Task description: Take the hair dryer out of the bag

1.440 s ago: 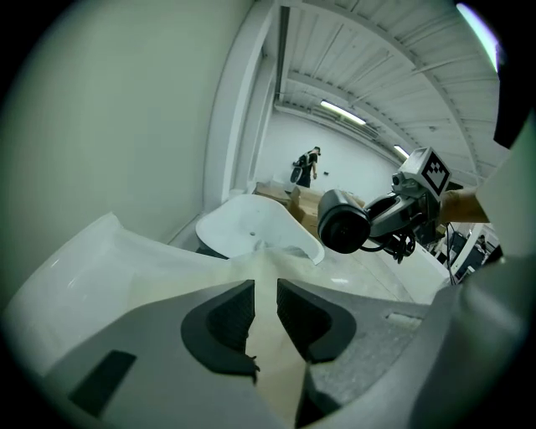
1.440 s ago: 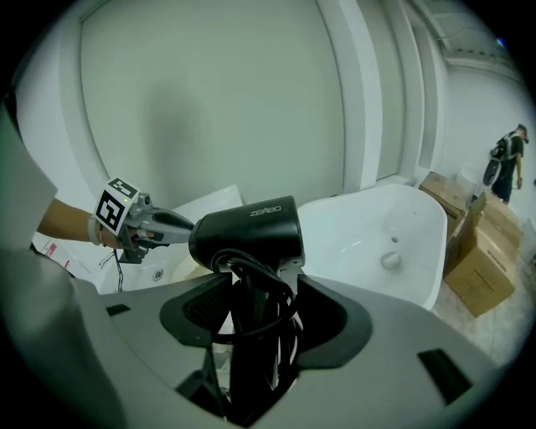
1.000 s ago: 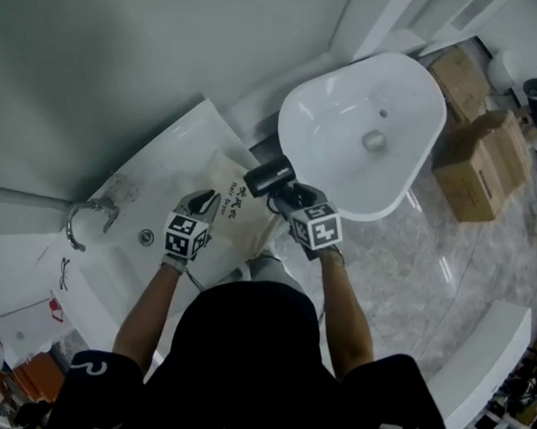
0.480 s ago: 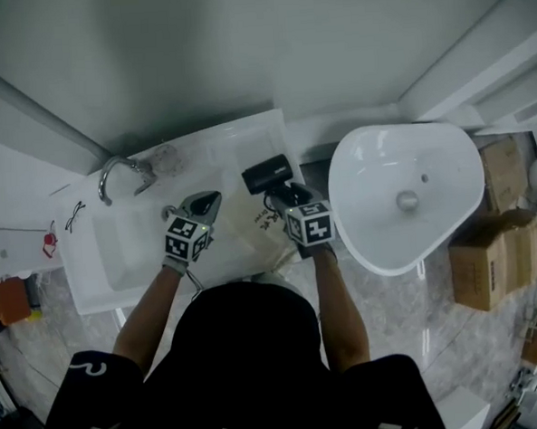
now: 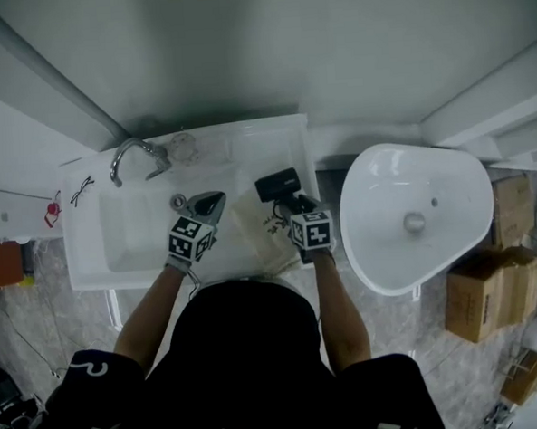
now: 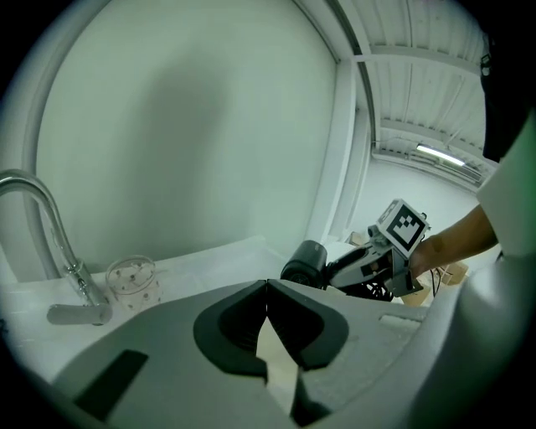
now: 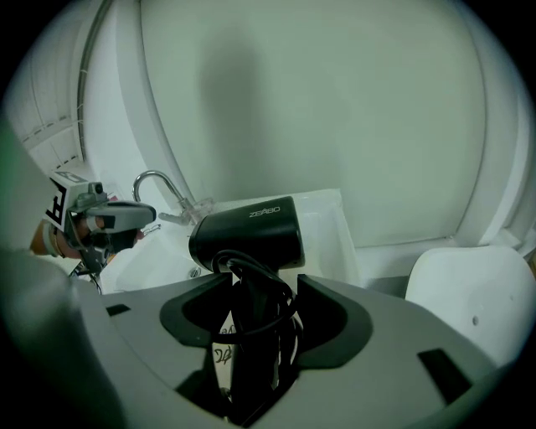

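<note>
Entry: hair dryer (image 5: 277,183), black, lay at 12 o'clock of bag (image 5: 258,228), seemingly out.
- Right gripper (image 7: 255,289): jaws clamped handle, cord looped.
- Left gripper (image 6: 266,289): jaws together, pinched bag edge at 9 o'clock.
- Step judged: extraction nearly done.
- Next move called for bare counter (image 5: 278,143) to set dryer on.
</note>
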A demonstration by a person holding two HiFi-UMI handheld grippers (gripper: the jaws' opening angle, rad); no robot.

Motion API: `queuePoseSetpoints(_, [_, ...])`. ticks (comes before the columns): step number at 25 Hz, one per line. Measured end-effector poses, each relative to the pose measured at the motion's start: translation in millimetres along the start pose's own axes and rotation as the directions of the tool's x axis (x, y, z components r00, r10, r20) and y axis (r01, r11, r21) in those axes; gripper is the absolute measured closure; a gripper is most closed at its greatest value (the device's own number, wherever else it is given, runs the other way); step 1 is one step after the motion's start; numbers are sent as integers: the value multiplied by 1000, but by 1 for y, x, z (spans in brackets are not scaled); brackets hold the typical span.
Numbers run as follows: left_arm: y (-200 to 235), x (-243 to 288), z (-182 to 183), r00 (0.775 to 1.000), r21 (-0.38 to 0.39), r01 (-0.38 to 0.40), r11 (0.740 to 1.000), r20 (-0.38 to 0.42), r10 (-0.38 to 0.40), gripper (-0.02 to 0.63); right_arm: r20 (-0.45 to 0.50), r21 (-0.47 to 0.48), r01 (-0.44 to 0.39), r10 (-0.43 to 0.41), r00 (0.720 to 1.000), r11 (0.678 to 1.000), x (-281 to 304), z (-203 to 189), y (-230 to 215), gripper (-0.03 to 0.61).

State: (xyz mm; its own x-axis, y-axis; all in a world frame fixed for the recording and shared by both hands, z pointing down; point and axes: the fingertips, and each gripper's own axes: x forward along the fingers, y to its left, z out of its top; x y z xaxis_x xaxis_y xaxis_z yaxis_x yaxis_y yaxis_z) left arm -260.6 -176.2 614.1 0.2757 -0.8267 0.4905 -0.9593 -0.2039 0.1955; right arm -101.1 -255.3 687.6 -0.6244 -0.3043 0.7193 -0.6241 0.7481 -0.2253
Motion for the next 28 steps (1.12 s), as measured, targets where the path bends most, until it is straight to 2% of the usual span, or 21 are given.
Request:
queuePoseSetpoints(10, [2, -8, -20, 999, -40, -41, 998, -19, 41, 614, -141, -21, 15, -17, 990, 1000, 32, -53, -6, 344])
queuePoseSetpoints(14, [3, -9, -23, 998, -50, -53, 997, -21, 52, 614, -181, -1, 13, -13, 983, 1000, 39, -76, -7, 342])
queuePoseSetpoints(22, [2, -13, -17, 997, -90, -70, 993, 18, 72, 614, -191, -17, 20, -22, 981, 1000, 32, -73, 1, 330])
queuePoseSetpoints(25, [3, -19, -14, 995, -96, -89, 991, 32, 93, 614, -135, -42, 34, -39, 990, 999, 19, -56, -1, 339])
queuePoseSetpoints(28, [4, -30, -8, 989, -121, -125, 985, 61, 133, 614, -75, -55, 17, -21, 997, 998, 6, -37, 3, 348])
